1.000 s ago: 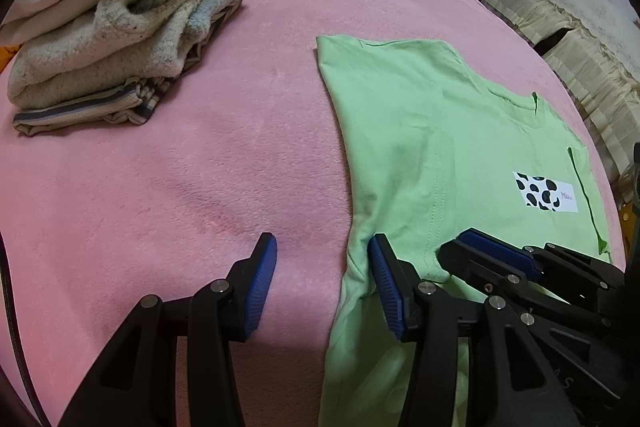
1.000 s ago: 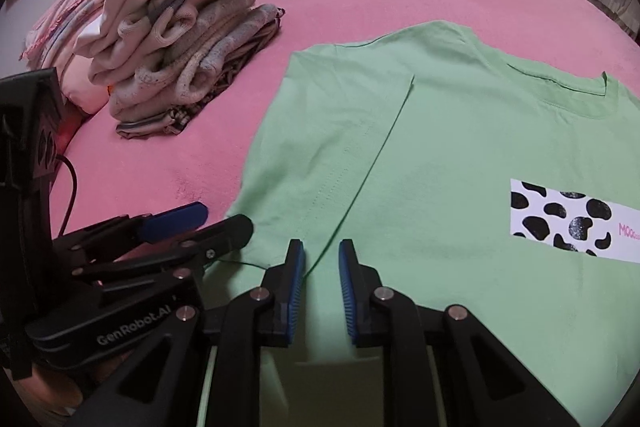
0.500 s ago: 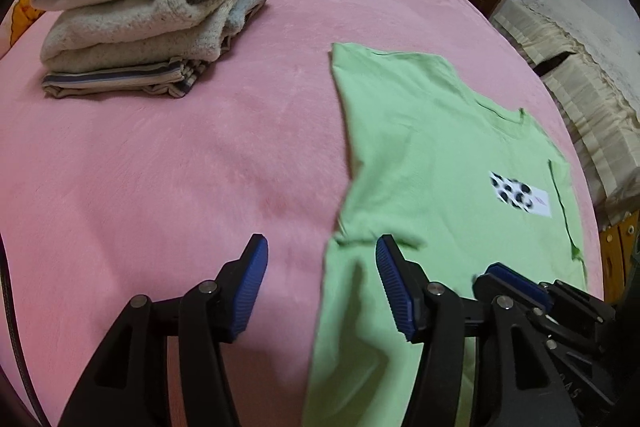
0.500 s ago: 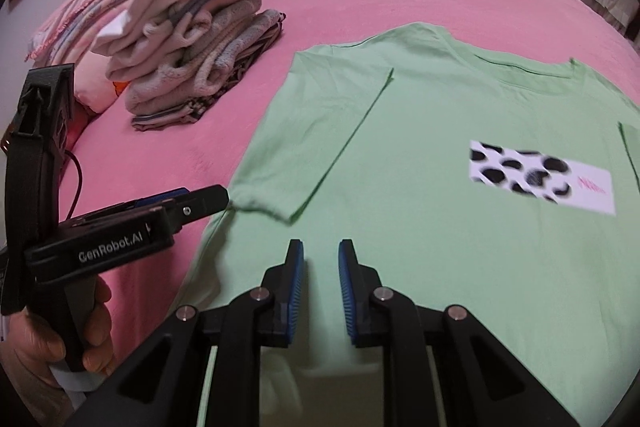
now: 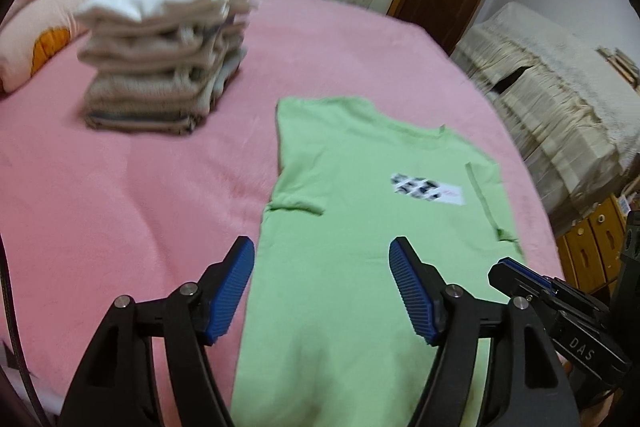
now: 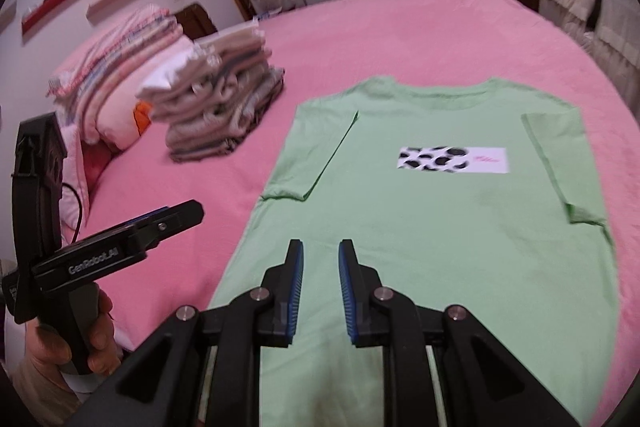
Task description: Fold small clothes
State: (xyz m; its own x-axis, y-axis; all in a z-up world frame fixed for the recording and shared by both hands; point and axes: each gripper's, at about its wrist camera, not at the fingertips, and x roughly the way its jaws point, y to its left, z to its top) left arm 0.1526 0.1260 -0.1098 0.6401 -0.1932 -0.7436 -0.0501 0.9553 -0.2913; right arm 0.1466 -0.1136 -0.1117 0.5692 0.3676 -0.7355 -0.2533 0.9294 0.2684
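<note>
One green T-shirt (image 6: 420, 227) (both sleeves folded in) flat on pink bedspread (image 5: 120, 207), one stack of folded clothes (image 5: 164, 67), left gripper (image 5: 322, 291) just widening, empty, right gripper (image 6: 320, 291) narrowly parted, empty

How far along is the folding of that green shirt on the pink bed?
Done: a stack of folded clothes sits aside, and both sleeves of the green T-shirt are turned in over its front. In hand: nothing; the left gripper, whose jaws have just been opening, and the right gripper, jaws narrowly apart, are empty above the shirt. Left: folding the body up and likely stacking it.
</note>
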